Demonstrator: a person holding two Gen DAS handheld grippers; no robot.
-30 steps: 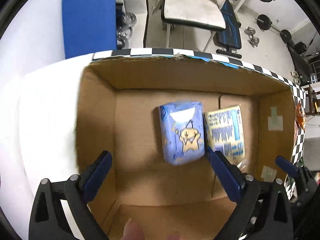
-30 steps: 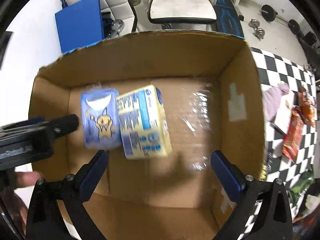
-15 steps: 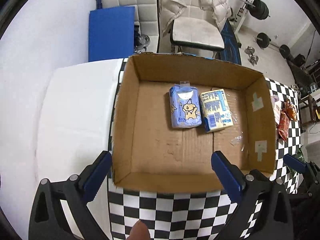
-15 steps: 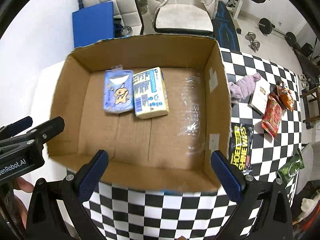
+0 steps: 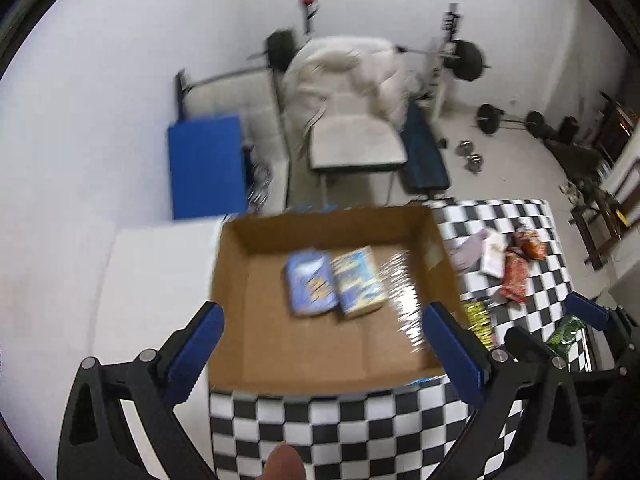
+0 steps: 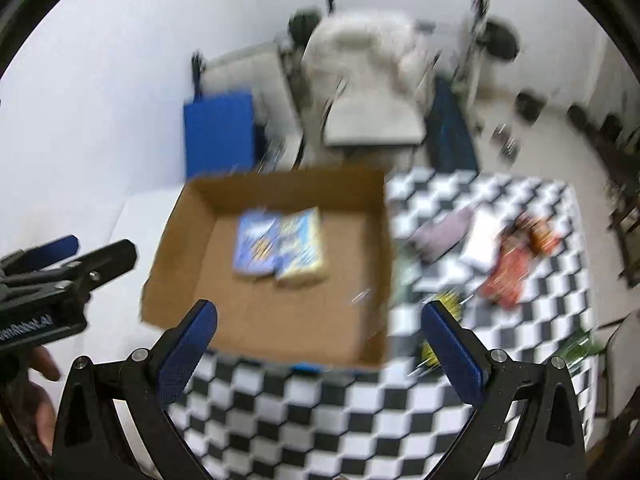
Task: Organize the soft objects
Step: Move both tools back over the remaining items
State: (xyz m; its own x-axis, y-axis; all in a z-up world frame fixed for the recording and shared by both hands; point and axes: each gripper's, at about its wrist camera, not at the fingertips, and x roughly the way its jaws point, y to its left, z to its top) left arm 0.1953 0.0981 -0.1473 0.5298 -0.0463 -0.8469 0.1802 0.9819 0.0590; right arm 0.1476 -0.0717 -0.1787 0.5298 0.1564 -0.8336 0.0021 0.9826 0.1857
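I see a big cardboard box (image 5: 332, 364) sitting on the counter (image 5: 340, 432), which has a black and white checkered cover. Inside the box, two soft packs lie flat and touch side by side: a blue pack (image 5: 310, 288) on the left and a yellow and blue pack (image 5: 360, 282) on the right. The rest of the box floor is bare, so there is lots of room in there.

To the right of the box, more things lie on the counter: a purple cloth (image 6: 442, 236), a white packet (image 6: 482, 246), a red snack bag (image 6: 506, 276), a yellow and black bag (image 5: 480, 322) just beside the box wall, and a green bag (image 5: 566, 330) near the counter's right edge. Behind the counter stand a white chair (image 5: 352, 136) and a blue mat (image 5: 206, 168), with weights on the floor.

The box walls stand up all around, so I would have to go over them to get in.

My left gripper (image 5: 320, 344) is held above the near side of the box, its fingers wide apart, holding nothing. My right gripper (image 6: 318, 344) is also spread wide and holds nothing. It hangs over the near edge of the box. The right view is blurry.
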